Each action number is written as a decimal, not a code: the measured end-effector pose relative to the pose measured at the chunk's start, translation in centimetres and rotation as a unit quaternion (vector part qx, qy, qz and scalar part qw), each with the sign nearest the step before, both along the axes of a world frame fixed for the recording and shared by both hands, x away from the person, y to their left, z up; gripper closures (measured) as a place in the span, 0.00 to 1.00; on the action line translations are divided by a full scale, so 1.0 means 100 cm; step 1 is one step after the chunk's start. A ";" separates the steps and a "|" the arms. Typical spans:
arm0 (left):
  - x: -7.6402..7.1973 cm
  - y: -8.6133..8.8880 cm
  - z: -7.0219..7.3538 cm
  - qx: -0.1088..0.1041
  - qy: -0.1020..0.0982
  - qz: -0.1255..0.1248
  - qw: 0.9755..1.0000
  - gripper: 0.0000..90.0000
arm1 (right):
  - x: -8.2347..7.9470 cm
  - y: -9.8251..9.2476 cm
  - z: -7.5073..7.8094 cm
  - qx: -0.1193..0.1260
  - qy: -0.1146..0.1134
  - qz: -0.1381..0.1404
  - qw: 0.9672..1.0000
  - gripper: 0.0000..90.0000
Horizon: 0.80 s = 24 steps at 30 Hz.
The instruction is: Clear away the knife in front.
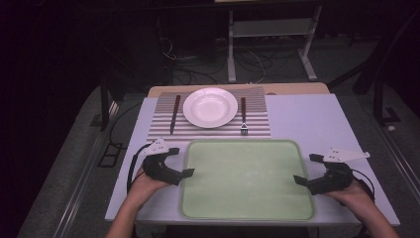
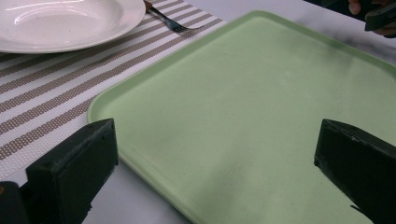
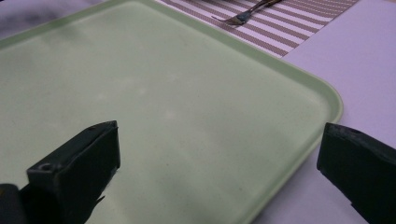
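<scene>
No legible text/labels anywhere, though the high view seems rather dim.

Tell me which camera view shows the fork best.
The high view: the whole fork lies on the striped mat, right of the white plate, tines toward the green tray. The left gripper view catches its tines beside the plate rim; the right gripper view shows its tines and part of the handle.

The high view looks forward and down from above the white tabletop [image 1: 302,119]. Each gripper view sits low and close, facing inward across the shared pale green plastic tray [image 1: 247,178] [image 2: 261,107] [image 3: 154,102].
</scene>
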State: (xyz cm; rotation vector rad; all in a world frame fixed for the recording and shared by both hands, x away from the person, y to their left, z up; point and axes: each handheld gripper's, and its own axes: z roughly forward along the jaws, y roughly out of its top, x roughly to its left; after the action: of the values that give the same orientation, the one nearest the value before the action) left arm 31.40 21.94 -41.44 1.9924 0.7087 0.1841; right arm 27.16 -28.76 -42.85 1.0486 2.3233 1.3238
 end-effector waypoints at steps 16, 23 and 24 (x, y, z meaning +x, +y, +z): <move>0.007 0.006 0.000 0.000 0.002 0.015 1.000 0.00 | 0.001 0.000 -0.002 -0.001 0.003 0.000 1.000 0.00; 0.013 0.008 0.000 0.006 0.001 0.026 1.000 0.00 | 0.000 0.001 -0.003 -0.003 0.001 0.004 1.000 0.00; 0.014 0.008 0.001 0.005 0.000 0.027 1.000 0.00 | 0.000 0.001 -0.003 -0.002 0.001 0.005 1.000 0.00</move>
State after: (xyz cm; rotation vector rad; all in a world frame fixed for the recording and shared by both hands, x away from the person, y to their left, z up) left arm 32.78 22.77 -41.36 1.9840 0.7630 0.2186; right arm 27.15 -28.62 -43.11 1.0401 2.3349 1.3202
